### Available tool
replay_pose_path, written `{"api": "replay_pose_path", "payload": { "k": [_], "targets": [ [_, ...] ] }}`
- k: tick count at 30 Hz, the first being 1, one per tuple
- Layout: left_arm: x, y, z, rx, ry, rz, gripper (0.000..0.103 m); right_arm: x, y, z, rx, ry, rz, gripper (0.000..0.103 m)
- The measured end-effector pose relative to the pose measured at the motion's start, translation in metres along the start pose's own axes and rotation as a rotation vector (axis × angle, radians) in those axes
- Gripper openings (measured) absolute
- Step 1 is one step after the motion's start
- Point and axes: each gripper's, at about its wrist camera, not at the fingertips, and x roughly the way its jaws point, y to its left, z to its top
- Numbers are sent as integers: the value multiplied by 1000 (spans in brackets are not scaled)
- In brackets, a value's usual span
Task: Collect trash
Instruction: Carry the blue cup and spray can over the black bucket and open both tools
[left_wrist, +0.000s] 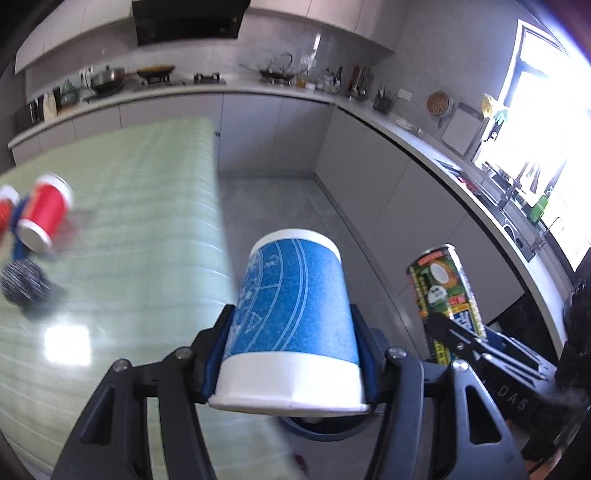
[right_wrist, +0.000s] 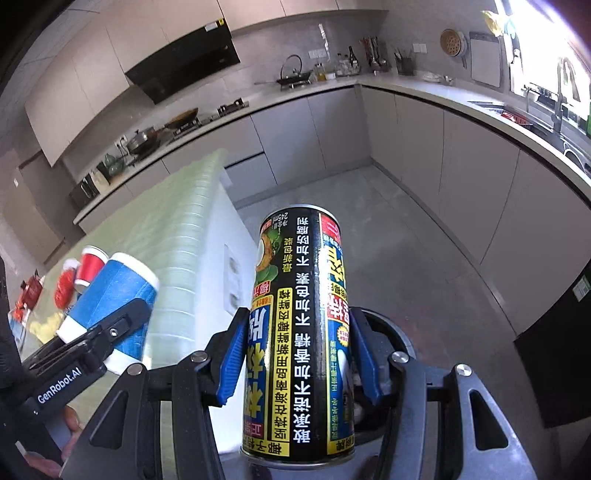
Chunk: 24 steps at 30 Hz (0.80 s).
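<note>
A kitchen opens up here: pale grey cabinet fronts (right_wrist: 325, 122) run along two walls and meet in a corner, with a light countertop (left_wrist: 280, 92) on top. A black range hood (right_wrist: 184, 70) hangs over the burners, pans (left_wrist: 109, 79) sitting on them. White upper cabinets (left_wrist: 332, 18) line the wall above. To the right a window (left_wrist: 543, 110) blazes with daylight over the sink (left_wrist: 498, 192). The floor (right_wrist: 406, 221) is grey, and a table with a pale green cloth (left_wrist: 147, 240) catches a bright reflection.

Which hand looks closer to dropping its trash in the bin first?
Probably the right. Its tongs grip the can directly above the bin. The left tongs hold the blue cup near the table edge.
</note>
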Motion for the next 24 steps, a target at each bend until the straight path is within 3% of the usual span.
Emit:
{"api": "replay_pose_path", "payload": {
  "k": [6,11,17,20,22,23,24],
  "targets": [
    [34,-31,-19,-21,63,29,59,28,-44,-3,-18,76,14,55],
    [68,-32,-39,-48,129,73,60,65,-63,-26,-30,167,31,55],
    [83,-37,-51,-37,144,122,62,101,-85,-49,-37,240,37,55],
    [89,-38,-53,-30,151,135,68,118,-89,-54,-44,278,41,58],
    [99,-44,-52,-29,166,162,79,126,-90,-53,-57,295,19,70],
    [105,-44,-52,-38,167,164,90,123,-90,-53,-56,274,11,73],
    [109,-43,-52,-47,170,165,93,121,-91,-52,-67,250,-14,74]
  ]
}}
